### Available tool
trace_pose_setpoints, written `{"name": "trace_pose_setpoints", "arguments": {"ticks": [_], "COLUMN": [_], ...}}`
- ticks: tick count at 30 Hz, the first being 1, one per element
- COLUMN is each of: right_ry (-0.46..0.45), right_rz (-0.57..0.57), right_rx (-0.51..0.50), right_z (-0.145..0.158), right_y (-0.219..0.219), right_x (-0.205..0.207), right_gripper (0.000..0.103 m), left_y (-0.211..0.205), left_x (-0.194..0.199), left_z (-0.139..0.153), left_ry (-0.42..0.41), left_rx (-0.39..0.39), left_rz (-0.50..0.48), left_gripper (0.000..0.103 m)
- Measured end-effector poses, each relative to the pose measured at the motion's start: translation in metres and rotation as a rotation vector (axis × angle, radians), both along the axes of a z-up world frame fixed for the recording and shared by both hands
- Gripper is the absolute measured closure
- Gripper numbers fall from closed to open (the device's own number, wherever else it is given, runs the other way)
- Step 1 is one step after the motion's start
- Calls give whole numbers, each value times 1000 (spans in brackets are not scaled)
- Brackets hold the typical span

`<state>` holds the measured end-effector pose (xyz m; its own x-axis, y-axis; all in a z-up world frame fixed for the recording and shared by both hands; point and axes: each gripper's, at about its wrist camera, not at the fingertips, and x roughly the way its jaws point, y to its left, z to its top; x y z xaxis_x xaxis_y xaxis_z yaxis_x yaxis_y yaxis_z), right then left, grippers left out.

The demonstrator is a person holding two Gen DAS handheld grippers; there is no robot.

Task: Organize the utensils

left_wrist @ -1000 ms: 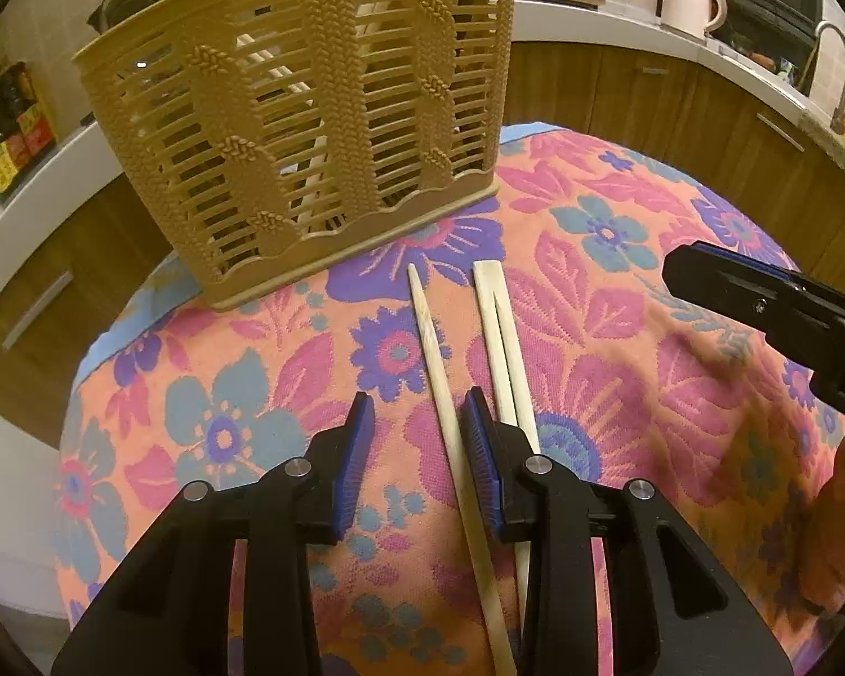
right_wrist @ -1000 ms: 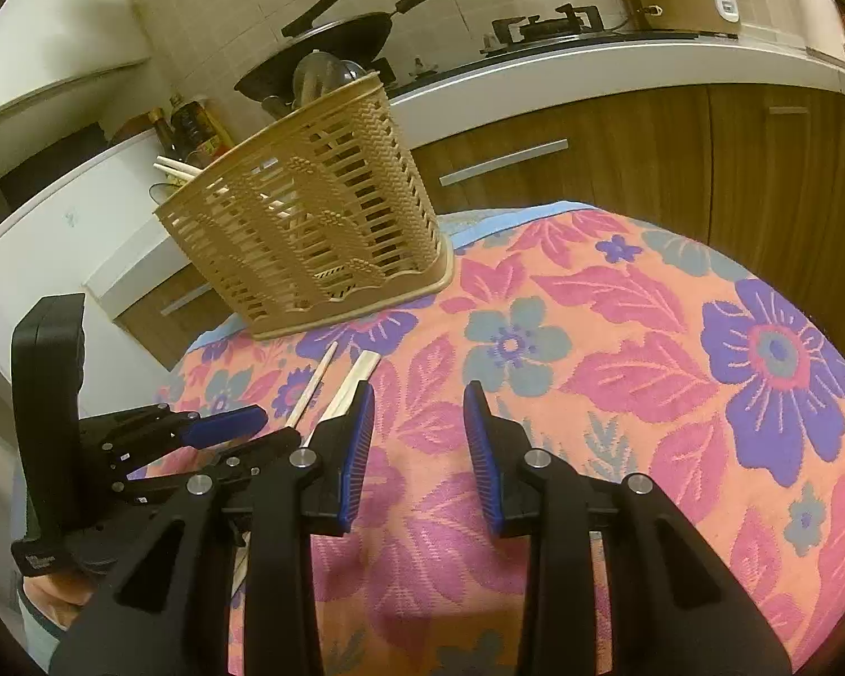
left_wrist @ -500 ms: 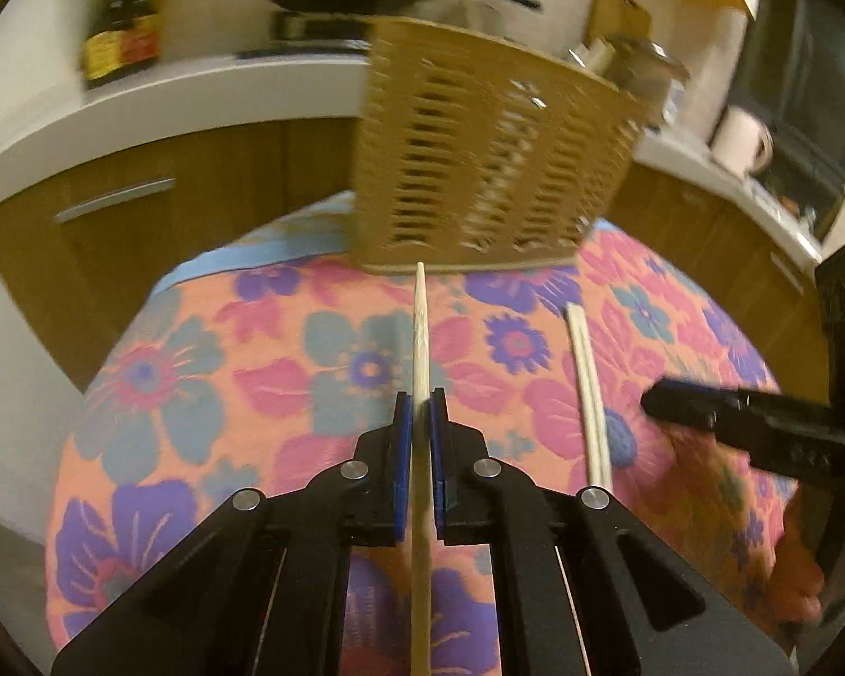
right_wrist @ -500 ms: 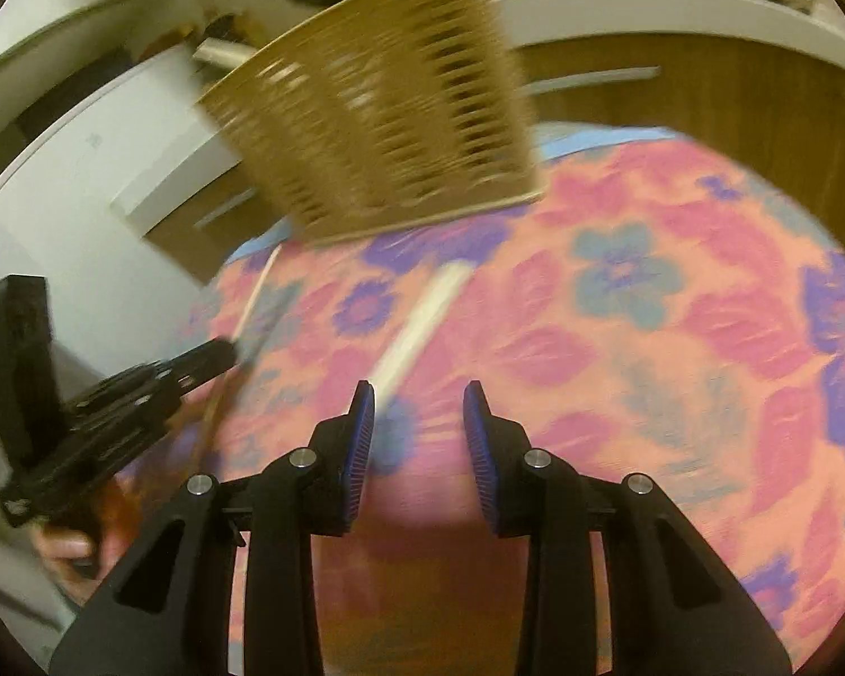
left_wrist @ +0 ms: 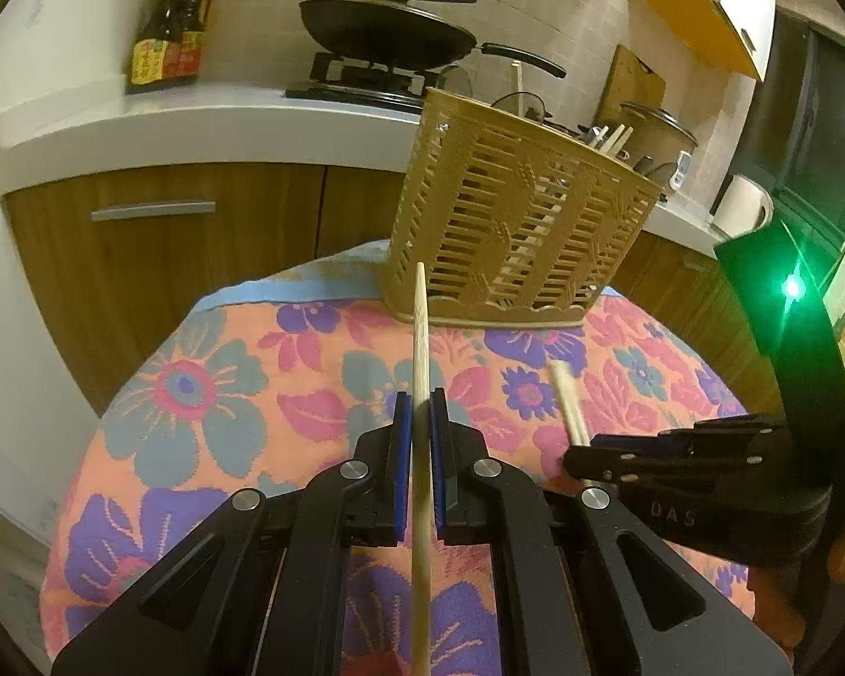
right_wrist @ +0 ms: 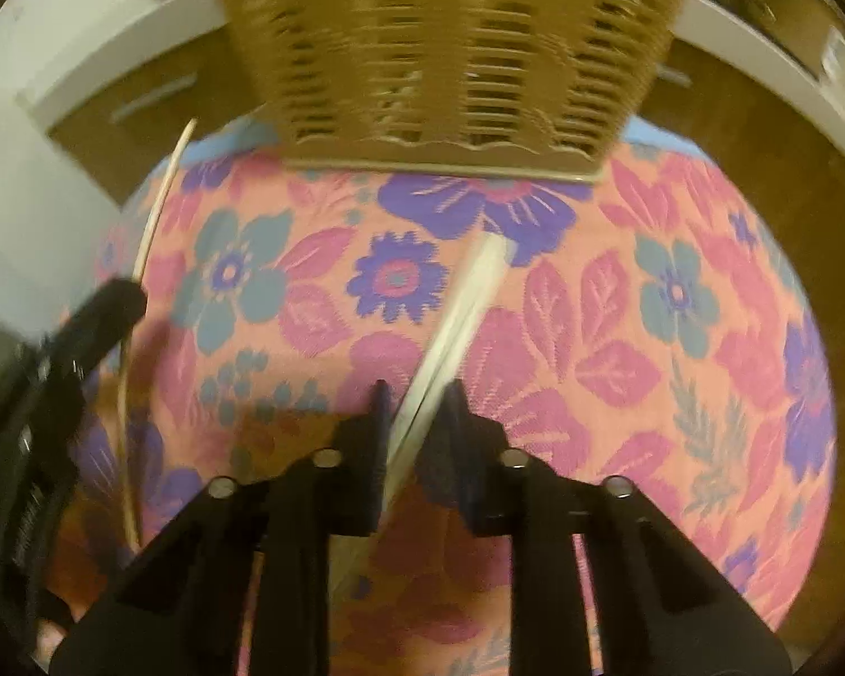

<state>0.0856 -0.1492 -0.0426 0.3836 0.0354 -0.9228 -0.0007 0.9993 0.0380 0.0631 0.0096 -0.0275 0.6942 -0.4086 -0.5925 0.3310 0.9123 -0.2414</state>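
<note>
Left tongs clamp one pale, slender wooden chopstick.

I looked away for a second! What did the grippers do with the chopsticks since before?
The left hand-held gripper shut on one chopstick and lifted it off the flowered cloth. The right hand-held gripper moved over the chopstick pair; its jaws are closing around them. The basket stayed on the cloth.

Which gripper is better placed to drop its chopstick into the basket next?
Left. The left gripper is already shut on a single chopstick aimed toward the tan utensil basket. The right gripper has jaws closing around the paired chopsticks on the cloth.
</note>
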Motion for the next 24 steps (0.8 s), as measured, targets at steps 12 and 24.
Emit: {"name": "trace_pose_setpoints", "arguments": {"ticks": [12,24], "right_ry": [2,71], "right_rz": [-36,11], "right_rx": [25,7], "right_z": [9,-3], "right_y": [-88,-101], "right_x": [-60,-70], "right_gripper": [93,79], "left_y": [-2,-8], "left_x": [-1,-3], "left_z": [-2,-2], "left_ry": [1,-12], "left_rx": [1,40], "left_rz": [-14,-30], "left_gripper": [99,99]}}
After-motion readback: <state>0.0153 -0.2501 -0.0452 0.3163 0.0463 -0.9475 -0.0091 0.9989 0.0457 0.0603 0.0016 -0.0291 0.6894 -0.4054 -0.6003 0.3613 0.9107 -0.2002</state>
